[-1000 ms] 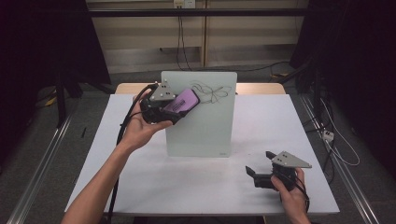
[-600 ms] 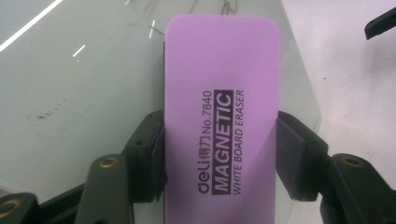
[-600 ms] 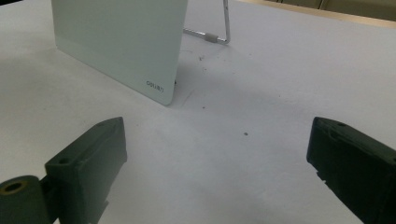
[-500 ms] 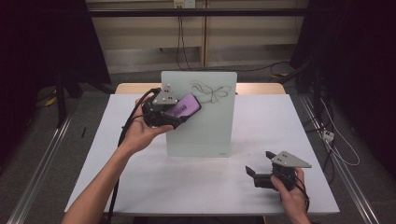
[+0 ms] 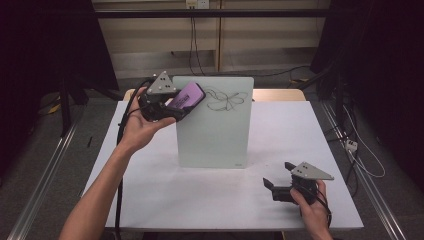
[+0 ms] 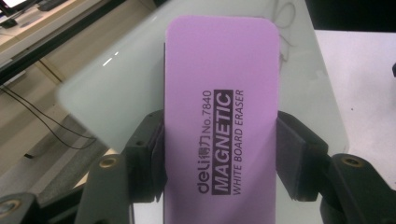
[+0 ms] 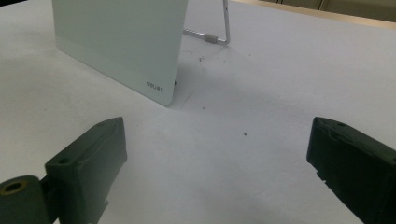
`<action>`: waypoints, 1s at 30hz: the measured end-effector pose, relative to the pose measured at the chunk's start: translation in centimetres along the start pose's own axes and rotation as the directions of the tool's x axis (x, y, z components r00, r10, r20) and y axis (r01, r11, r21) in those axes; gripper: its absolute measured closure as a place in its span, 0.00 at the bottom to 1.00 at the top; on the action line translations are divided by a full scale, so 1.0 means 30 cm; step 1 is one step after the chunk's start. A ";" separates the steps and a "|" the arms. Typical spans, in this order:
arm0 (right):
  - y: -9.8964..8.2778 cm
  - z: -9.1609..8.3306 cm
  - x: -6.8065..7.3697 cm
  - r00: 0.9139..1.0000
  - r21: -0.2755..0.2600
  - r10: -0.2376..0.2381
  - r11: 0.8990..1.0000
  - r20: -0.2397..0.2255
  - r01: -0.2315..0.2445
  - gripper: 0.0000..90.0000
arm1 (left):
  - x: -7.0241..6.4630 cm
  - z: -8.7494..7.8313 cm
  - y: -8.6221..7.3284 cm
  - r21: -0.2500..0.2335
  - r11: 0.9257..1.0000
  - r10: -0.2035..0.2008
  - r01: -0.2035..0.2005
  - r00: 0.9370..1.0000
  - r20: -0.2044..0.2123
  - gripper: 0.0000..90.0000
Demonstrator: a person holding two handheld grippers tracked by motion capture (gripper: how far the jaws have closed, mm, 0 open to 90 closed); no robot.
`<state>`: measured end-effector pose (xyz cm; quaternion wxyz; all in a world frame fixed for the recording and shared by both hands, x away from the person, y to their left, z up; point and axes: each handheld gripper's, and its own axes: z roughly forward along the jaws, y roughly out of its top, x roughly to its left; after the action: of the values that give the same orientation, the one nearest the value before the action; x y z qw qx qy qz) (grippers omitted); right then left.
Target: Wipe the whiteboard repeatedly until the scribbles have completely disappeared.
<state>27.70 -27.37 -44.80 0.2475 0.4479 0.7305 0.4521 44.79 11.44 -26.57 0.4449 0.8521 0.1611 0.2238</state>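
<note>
Since earlier frame, left gripper (image 5: 172,107) was raised with purple eraser (image 5: 185,96) toward upper left corner of glass whiteboard (image 5: 215,130). Eraser was pinched by its long sides between left fingers (image 6: 149,158), flat against board face, beside black scribble (image 5: 225,99). Whiteboard was stood upright on white bench (image 5: 280,125). Right gripper (image 5: 277,187) was rested on bench, well apart from board, fingers (image 7: 88,158) spread, nothing held between them.

Left gripper (image 5: 172,107) clamped — right gripper (image 5: 275,186) agape
</note>
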 end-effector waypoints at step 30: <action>0.002 0.006 0.004 1.000 0.004 -0.010 1.000 -0.002 0.010 0.06 | -0.043 0.076 0.092 0.016 0.999 0.032 -0.032 0.999 0.024 0.46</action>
<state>27.80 -27.18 -44.84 0.2480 0.4445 0.7339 0.4498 45.11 7.75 -25.74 0.4361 0.8607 0.1440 0.2197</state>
